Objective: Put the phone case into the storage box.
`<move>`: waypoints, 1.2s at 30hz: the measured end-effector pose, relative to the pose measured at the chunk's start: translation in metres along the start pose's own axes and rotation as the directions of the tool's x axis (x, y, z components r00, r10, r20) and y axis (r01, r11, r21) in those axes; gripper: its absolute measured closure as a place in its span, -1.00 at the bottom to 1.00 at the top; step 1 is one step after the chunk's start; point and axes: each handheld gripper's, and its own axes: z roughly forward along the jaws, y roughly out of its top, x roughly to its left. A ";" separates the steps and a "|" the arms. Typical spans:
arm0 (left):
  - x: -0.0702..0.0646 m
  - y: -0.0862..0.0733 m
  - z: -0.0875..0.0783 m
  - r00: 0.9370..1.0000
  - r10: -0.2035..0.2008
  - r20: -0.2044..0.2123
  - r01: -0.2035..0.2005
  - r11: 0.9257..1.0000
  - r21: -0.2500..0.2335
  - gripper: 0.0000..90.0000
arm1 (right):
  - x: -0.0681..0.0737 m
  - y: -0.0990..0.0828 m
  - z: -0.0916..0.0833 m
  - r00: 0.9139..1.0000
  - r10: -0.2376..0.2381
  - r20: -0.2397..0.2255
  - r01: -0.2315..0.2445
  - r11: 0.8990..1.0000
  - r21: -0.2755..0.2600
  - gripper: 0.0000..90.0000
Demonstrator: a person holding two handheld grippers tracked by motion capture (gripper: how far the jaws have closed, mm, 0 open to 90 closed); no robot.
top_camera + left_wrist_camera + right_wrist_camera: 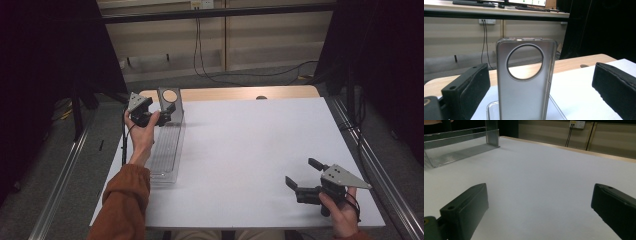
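A long clear plastic tray [167, 150] lies along the left side of the white table [250, 145]. At its far end stands an upright grey metal plate [178, 102] with a round hole. My left gripper [166, 115] is open at that end. In the left gripper view the plate [524, 100] stands upright between the wide-apart jaws of the left gripper [541, 75], touching neither. My right gripper [302, 172] is open over the near right of the table, with nothing between its jaws. In the right gripper view the right gripper [540, 195] faces bare table, with the tray [456, 152] and plate [492, 132] far off.
A wooden strip [230, 93] runs along the table's far edge. Metal rails [370, 150] flank the table on both sides. Cables [200, 60] hang down the back wall. Black curtains [45, 50] stand left and right.
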 end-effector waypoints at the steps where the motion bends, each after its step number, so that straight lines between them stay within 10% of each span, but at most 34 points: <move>1: 0.000 0.000 -0.001 1.000 -0.001 0.008 0.001 1.000 -0.004 -0.96 | 0.000 0.000 0.000 1.000 0.002 0.002 -0.002 1.000 -0.002 -0.99; 36: -0.030 -0.012 -0.054 0.994 0.013 0.104 -0.011 1.000 -0.018 -0.94 | -0.002 -0.003 0.001 1.000 0.005 0.010 -0.005 1.000 0.001 -0.99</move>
